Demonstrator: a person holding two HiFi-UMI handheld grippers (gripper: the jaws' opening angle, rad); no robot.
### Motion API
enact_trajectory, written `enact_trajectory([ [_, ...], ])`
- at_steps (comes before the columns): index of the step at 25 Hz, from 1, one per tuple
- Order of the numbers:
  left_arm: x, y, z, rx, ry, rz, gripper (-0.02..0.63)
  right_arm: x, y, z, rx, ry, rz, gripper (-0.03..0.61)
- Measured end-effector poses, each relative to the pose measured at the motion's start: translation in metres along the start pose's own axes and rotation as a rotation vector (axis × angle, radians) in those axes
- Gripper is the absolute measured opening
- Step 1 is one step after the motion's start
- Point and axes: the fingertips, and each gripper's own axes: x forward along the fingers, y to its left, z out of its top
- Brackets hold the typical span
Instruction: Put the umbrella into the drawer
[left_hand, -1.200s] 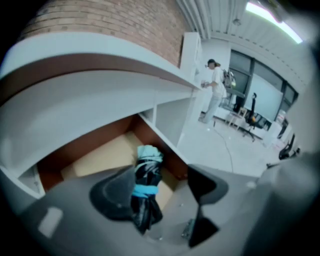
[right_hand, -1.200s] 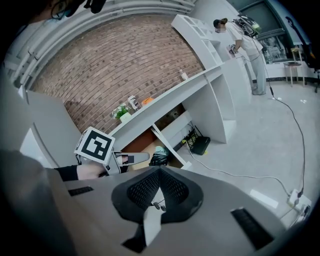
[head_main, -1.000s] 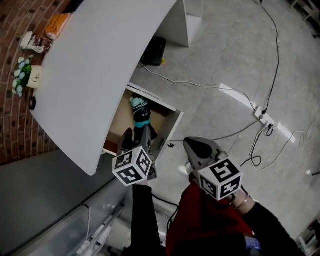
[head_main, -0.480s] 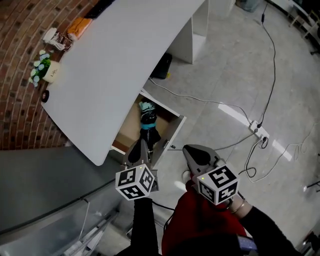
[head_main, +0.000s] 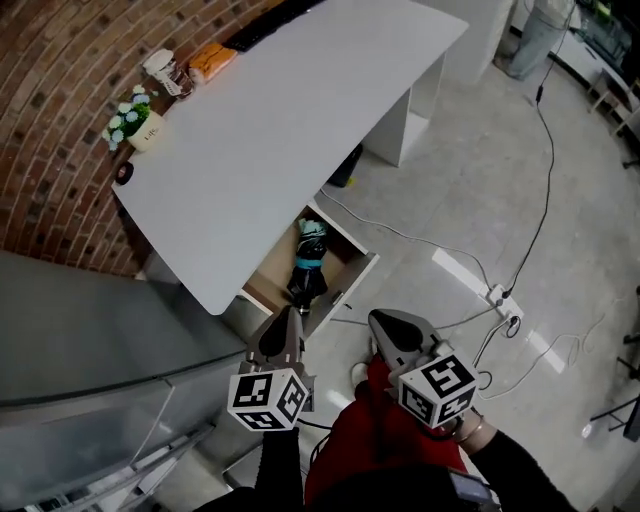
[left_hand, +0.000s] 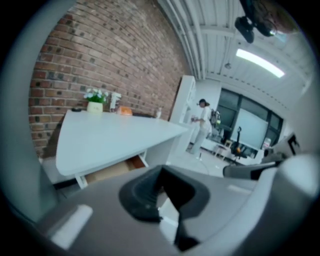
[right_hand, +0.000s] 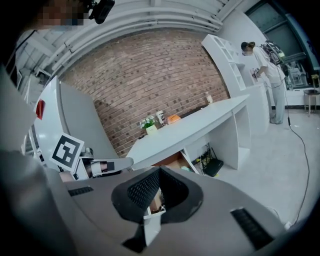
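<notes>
Saw a brick wall (head_main: 50, 110) behind a long white table (head_main: 280, 110). Under the table's near edge, found the drawer (head_main: 360, 275) open, with the umbrella (head_main: 307, 270) lying lengthwise inside. Nearer the camera, apart from the drawer, noted the left gripper (head_main: 288, 318) shut tight on nothing and the right gripper (head_main: 376, 318) likewise closed and empty. Spotted a small flower pot (head_main: 140, 125) at the table's wall-side corner.
</notes>
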Motion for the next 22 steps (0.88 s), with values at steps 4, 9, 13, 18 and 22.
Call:
enact_trajectory([
  [4,-0.027,-0.004,0.018,0.018,-0.048,0.006,0.003,-0.011,0.014,0.018,-0.030,-0.036,0.018,0.002],
  [9,-0.056,-0.010,0.027,0.009,-0.082,0.001,0.003,-0.023,0.030,0.035,-0.056,-0.075,0.043,0.002],
  [13,-0.077,-0.013,0.038,0.007,-0.125,0.007,0.003,-0.032,0.046,0.049,-0.096,-0.094,0.065,0.002],
  [18,-0.105,-0.015,0.049,0.019,-0.176,0.017,0.003,-0.046,0.065,0.058,-0.119,-0.122,0.084,0.002],
  [22,-0.127,-0.017,0.054,0.031,-0.215,0.033,0.003,-0.059,0.081,0.065,-0.128,-0.149,0.100,0.002],
])
